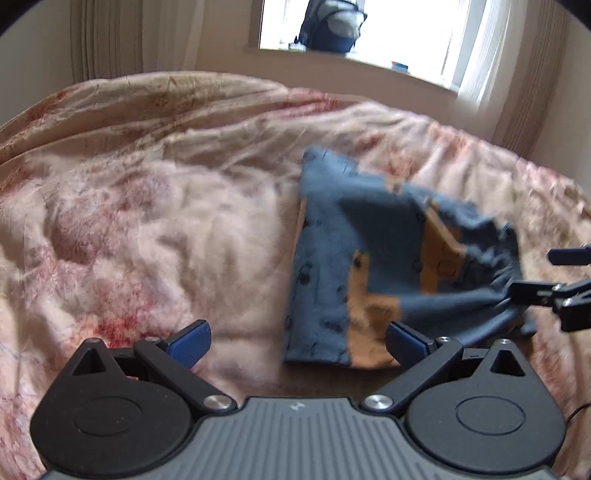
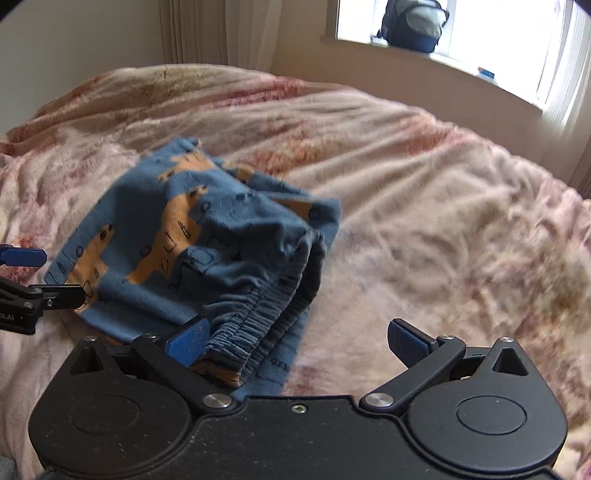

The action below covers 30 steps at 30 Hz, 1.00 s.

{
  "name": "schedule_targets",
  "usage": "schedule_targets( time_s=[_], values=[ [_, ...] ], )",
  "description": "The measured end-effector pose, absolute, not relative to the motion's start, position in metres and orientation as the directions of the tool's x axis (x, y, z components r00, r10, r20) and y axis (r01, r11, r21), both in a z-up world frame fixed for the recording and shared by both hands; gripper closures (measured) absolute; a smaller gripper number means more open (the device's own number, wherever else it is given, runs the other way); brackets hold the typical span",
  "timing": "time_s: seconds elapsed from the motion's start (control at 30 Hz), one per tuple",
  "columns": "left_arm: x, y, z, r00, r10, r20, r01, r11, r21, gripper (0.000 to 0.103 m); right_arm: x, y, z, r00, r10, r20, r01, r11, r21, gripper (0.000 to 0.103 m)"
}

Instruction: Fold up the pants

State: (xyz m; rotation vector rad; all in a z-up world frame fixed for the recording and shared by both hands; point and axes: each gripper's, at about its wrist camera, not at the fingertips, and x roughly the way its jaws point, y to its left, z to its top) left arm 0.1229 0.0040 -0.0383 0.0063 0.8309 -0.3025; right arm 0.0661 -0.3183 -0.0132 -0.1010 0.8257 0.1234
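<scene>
Pants (image 2: 192, 251) lie between the grippers, waistband nearest right gripper (image 2: 295, 345); left gripper (image 1: 297, 341) also spread wide, both empty.

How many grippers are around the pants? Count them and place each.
2. The left gripper is open at the pants' plain edge; the right gripper is open at the waistband side. Neither holds the cloth.

Both wrist views are aimed steeply down, close over the bed (image 1: 147, 221), toward the window (image 1: 369, 29); the pants (image 1: 369, 258) are shared, seen from opposite sides.
</scene>
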Motion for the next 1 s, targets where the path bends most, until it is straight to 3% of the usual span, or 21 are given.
schedule_targets(
  time_s=[0.13,0.2,0.33,0.53,0.73,0.87,1.0],
  values=[
    [0.123,-0.008,-0.032,0.692,-0.309,-0.653,0.296,0.946,-0.134,0.0,0.061,-0.307,-0.008,0.763,0.081,-0.641,-0.165,0.984,-0.072,0.001],
    [0.129,-0.02,-0.041,0.676,-0.316,-0.666,0.33,0.938,-0.11,0.0,0.067,-0.294,-0.017,0.738,0.132,-0.662,-0.247,0.965,-0.083,0.001],
    [0.135,-0.03,-0.068,0.626,-0.273,-0.73,0.357,0.933,-0.042,0.0,0.077,-0.277,-0.042,0.678,0.045,-0.734,-0.34,0.904,-0.259,0.001],
    [0.135,-0.015,-0.057,0.612,-0.291,-0.735,0.319,0.942,-0.108,0.0,0.079,-0.327,-0.024,0.649,0.154,-0.745,-0.268,0.963,-0.034,0.001],
    [0.154,-0.007,-0.038,0.687,-0.361,-0.63,0.29,0.932,-0.217,0.0,0.089,-0.33,-0.013,0.814,0.187,-0.549,-0.189,0.98,0.054,0.001],
    [0.175,-0.006,-0.048,0.701,-0.302,-0.646,0.279,0.95,-0.142,0.0,0.11,-0.301,-0.035,0.823,0.167,-0.543,-0.239,0.969,-0.064,0.001],
    [0.189,0.014,-0.069,0.656,-0.328,-0.68,0.247,0.944,-0.217,0.0,0.125,-0.285,-0.053,0.847,0.05,-0.529,-0.22,0.939,-0.265,0.001]
  ],
)
